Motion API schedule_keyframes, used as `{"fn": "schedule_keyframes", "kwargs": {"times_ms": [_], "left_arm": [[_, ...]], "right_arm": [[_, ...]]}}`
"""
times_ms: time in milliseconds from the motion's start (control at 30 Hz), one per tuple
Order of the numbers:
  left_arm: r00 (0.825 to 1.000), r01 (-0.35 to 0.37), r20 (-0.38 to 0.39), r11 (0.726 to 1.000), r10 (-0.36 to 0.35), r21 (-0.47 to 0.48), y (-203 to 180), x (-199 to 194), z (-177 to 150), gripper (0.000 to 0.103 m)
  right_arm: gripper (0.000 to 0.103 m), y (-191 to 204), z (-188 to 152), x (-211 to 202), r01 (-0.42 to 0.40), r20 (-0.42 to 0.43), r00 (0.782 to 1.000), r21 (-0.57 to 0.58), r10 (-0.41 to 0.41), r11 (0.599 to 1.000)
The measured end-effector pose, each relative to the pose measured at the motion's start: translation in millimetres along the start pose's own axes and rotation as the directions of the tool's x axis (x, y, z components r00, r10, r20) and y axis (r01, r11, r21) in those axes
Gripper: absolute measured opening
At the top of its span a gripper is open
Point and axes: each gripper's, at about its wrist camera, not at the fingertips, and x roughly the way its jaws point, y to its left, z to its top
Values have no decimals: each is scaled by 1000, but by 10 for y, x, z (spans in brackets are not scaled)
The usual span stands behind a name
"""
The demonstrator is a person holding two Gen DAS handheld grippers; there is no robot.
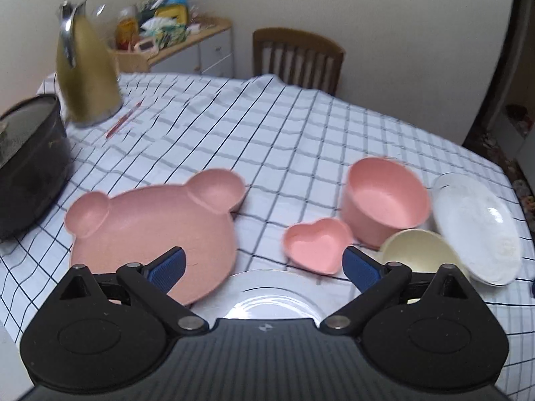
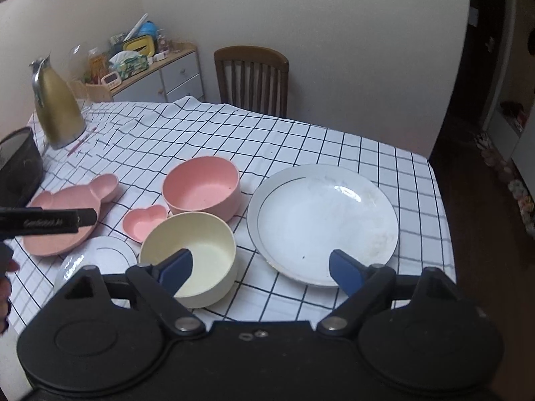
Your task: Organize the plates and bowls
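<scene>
while both my jaws stand apart and empty, the right gripper [image 2: 259, 269] hangs between cream bowl [image 2: 190, 250] and big white plate [image 2: 322, 222] on the tabletop [image 2: 301, 140], nearer both than my left gripper [image 1: 264, 267].

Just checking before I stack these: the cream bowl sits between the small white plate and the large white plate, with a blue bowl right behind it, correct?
Not quite. The bowl behind the cream bowl is pink, not blue, as the right wrist view shows. The rest holds: small white plate on one side, large white plate on the other.
</scene>
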Motion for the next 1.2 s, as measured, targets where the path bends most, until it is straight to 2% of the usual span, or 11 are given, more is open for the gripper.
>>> {"fn": "schedule_keyframes", "kwargs": {"times_ms": [67,233,333,467,567,667,733,833,900,1000,1200], "left_arm": [[998,38,-42,999,-39,-30,60,85,-12,98],[990,130,-53,991,-131,-16,-152,99,-63,98],[987,149,-60,989,-149,-3,-302,131,-74,95],[981,175,-82,984,-174,14,-450,208,-77,82],[981,175,-93,984,-172,25,-530,260,-73,81],[977,180,-120,984,-177,10,-577,321,-57,68],[974,184,-133,983,-182,4,-602,355,-50,63],[970,204,-141,979,-198,26,-664,385,-50,49],[961,236,-157,971,-230,24,-688,406,-52,36],[956,245,-173,969,-238,23,-719,422,-51,32],[951,246,-195,969,-239,14,-740,435,-56,21]], "right_arm": [[88,-11,16,52,-27,-19,999,-16,27,999],[75,25,-11,370,-83,-62,995,19,84,996],[69,42,-34,571,-92,-98,990,58,97,994],[60,74,-47,752,-86,-125,987,84,96,993],[52,85,-38,836,-85,-134,986,95,97,992],[44,71,-33,899,-83,-147,984,113,99,990],[36,69,-31,923,-84,-151,983,121,102,989],[30,81,-25,942,-82,-157,983,122,101,989],[25,74,-23,954,-81,-161,982,129,102,988],[17,46,-20,984,-84,-171,979,150,109,985],[10,40,-31,1003,-85,-190,975,176,119,981]]}}
